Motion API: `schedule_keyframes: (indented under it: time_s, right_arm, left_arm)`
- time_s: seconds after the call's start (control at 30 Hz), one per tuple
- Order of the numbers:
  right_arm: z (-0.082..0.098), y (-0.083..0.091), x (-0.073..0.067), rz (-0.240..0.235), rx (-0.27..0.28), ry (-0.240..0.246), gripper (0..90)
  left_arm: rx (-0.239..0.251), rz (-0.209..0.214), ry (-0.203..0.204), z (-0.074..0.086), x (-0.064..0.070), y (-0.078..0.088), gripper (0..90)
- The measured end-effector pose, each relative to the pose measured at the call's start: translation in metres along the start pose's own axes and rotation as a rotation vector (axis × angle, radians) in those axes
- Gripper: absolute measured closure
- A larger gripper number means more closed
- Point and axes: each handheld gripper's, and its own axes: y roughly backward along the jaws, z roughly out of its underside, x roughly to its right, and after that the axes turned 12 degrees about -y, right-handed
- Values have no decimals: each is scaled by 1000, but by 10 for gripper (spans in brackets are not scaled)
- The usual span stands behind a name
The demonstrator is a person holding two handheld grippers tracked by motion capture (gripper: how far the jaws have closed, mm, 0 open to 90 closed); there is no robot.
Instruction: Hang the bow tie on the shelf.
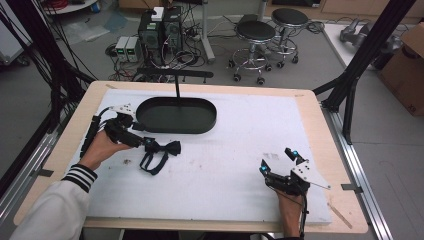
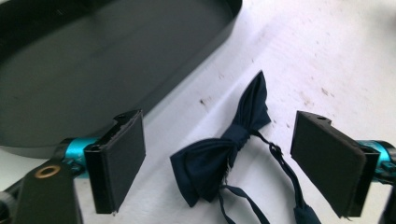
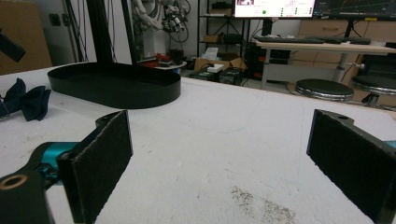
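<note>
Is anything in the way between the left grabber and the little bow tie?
No, nothing visible is. The left gripper has its jaws open on either side of the dark blue bow tie, which lies on the white mat beside the black tray, pads not touching it.

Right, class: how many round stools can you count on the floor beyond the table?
2. One stool stands just past the table's far edge, near the middle; the other stool stands right behind it, farther back and to the right. Others may stand out of frame.
</note>
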Motion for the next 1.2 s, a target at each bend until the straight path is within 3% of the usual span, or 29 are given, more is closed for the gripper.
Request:
schedule_keyframes:
  time_s: [0.1,0.3,0.5,0.63,0.7,0.83,0.9,1.2]
  right_arm:
    - [0,0,0,-1,0,0,59]
    - [0,0,0,-1,0,0,59]
    - [0,0,0,0,3,1,59]
    - [0,1,0,0,4,1,59]
    - [0,0,0,1,7,3,59]
    - [0,0,0,0,9,3,58]
    - [0,1,0,0,8,6,58]
    - [0,1,0,0,9,2,59]
  left_arm:
    - [-23,12,-11,2,-1,-4,220]
    - [-51,24,7,5,-3,-9,306]
    - [-97,4,33,7,-5,-13,343]
    - [-102,16,79,12,-12,-15,342]
    - [-100,42,106,15,-14,-17,345]
    - [-118,53,106,17,-14,-21,349]
    - [-144,37,106,18,-14,-24,345]
    - [-145,68,88,19,-11,-26,361]
